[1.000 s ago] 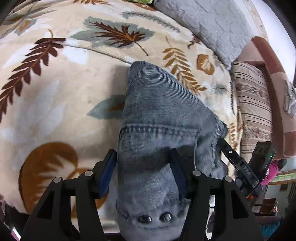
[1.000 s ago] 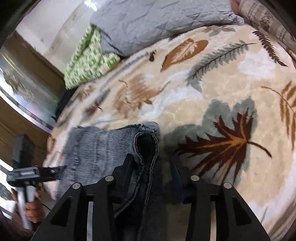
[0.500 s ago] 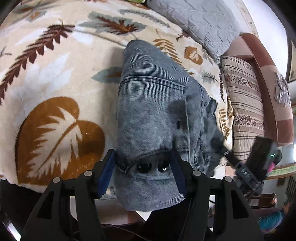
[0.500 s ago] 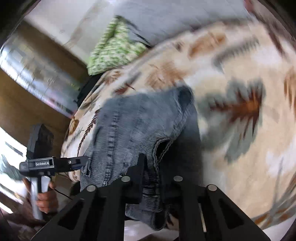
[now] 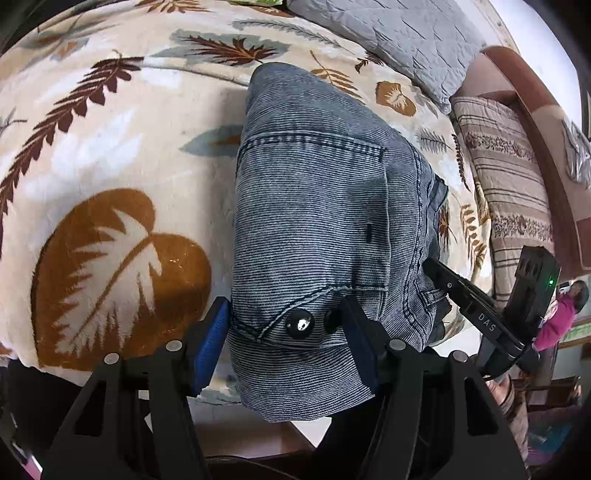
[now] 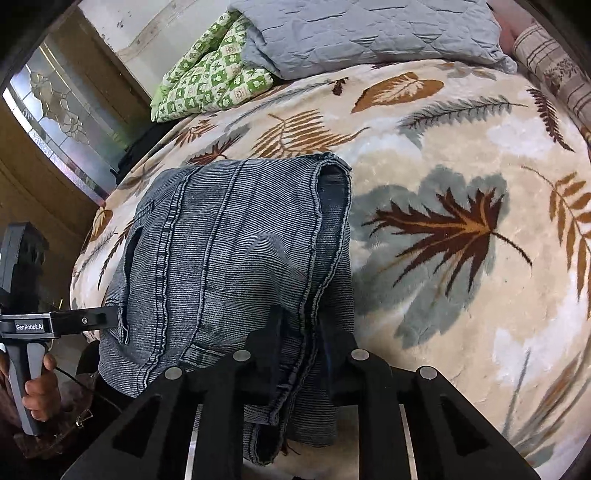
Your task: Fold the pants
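Folded blue denim pants (image 5: 317, 206) lie on a leaf-patterned blanket (image 5: 110, 155), their waistband hanging over the near bed edge. My left gripper (image 5: 286, 325) stands with jaws apart around the waistband by its two metal buttons (image 5: 301, 323). My right gripper (image 6: 301, 332) is closed on the pants' (image 6: 236, 243) bunched right edge. Each gripper shows from the side in the other's view: the right one (image 5: 476, 306), the left one (image 6: 55, 321).
A grey quilted pillow (image 6: 362, 33) and a green checked cloth (image 6: 210, 81) lie at the bed's far side. A striped cushion (image 5: 506, 184) and brown sofa arm stand to the right. A wooden door with glass (image 6: 55, 122) is at left.
The pants were pulled toward the near bed edge, so the waistband now hangs over it. My right gripper narrowed onto the pants' edge. The left gripper's jaws stayed apart.
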Motion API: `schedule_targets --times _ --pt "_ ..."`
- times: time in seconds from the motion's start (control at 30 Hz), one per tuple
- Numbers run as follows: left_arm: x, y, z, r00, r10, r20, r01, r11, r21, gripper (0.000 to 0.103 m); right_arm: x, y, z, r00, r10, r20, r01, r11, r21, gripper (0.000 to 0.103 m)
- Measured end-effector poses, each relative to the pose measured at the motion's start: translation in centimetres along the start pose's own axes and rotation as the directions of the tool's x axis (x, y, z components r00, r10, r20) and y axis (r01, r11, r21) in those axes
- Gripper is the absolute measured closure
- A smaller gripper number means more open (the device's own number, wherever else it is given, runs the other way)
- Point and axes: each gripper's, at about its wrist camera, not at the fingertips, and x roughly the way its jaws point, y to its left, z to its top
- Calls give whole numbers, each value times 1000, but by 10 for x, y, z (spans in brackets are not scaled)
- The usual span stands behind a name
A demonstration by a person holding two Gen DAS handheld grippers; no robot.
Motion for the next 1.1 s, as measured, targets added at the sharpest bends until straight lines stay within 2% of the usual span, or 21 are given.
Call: schedule_targets --times 0.57,0.67,0.7,0.73,0.83,0.97,1.1 --pt "-3 2 -1 1000 -13 1 13 1000 -3 41 -2 -4 4 1000 13 -27 -10 995 95 78" --pt "-11 4 4 999 -36 2 36 999 6 41 -6 -1 8 1000 4 -31 -1 995 99 71" --pt "-19 6 8 999 -40 24 40 999 5 41 -11 0 11 1000 13 -17 -11 994 104 62" --pt "-23 8 11 998 -38 44 38 999 2 41 -18 -1 13 1000 21 8 -22 993 115 55" --pt "-30 15 28 997 -41 68 42 999 -27 42 -33 -13 27 994 58 95 -75 980 185 44" --pt "-18 19 50 998 -50 43 53 996 -75 42 -21 -28 49 992 71 105 -95 962 254 44" --pt "-1 10 69 998 -54 12 55 995 -81 42 4 -32 62 994 72 79 -90 961 263 44"
